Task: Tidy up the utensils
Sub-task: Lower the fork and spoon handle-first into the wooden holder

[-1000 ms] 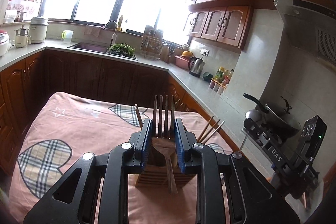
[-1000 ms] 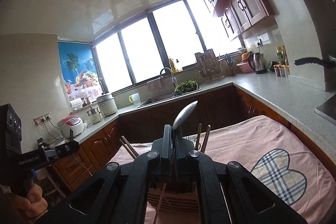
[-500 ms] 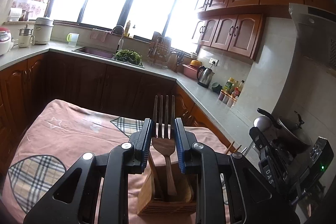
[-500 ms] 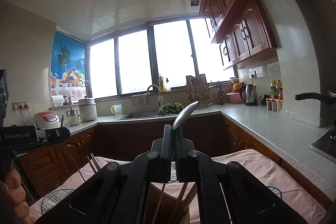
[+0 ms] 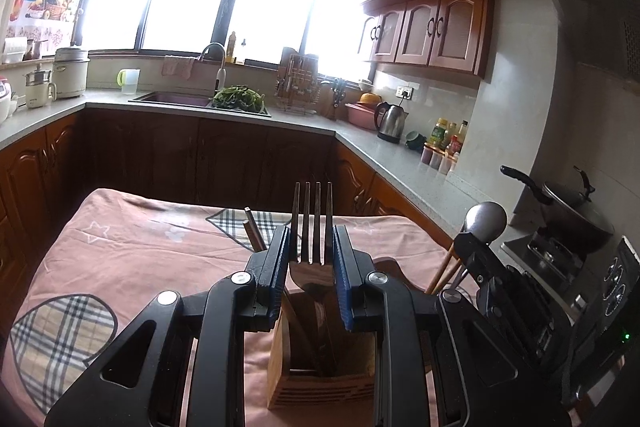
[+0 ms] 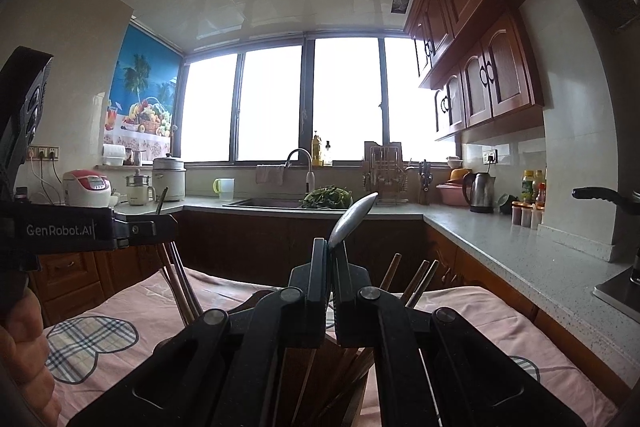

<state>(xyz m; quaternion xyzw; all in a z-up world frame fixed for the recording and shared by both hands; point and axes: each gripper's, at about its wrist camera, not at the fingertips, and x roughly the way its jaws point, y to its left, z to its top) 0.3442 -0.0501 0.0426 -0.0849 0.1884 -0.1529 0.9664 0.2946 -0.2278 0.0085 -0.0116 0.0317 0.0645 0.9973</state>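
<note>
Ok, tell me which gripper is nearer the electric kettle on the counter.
Right, though only by a little. The kettle stands far off on the right-hand counter; the right gripper sits on that side, the left gripper beside it, farther left above the wooden holder.

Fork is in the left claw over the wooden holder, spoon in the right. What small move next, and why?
Probably ease the left claw straight down, then open. The fork stands upright, tines up, with its handle already inside the wooden holder, so little descent seems left. The right claw, shut on the spoon, hangs close beside, so keep it waiting.
</note>
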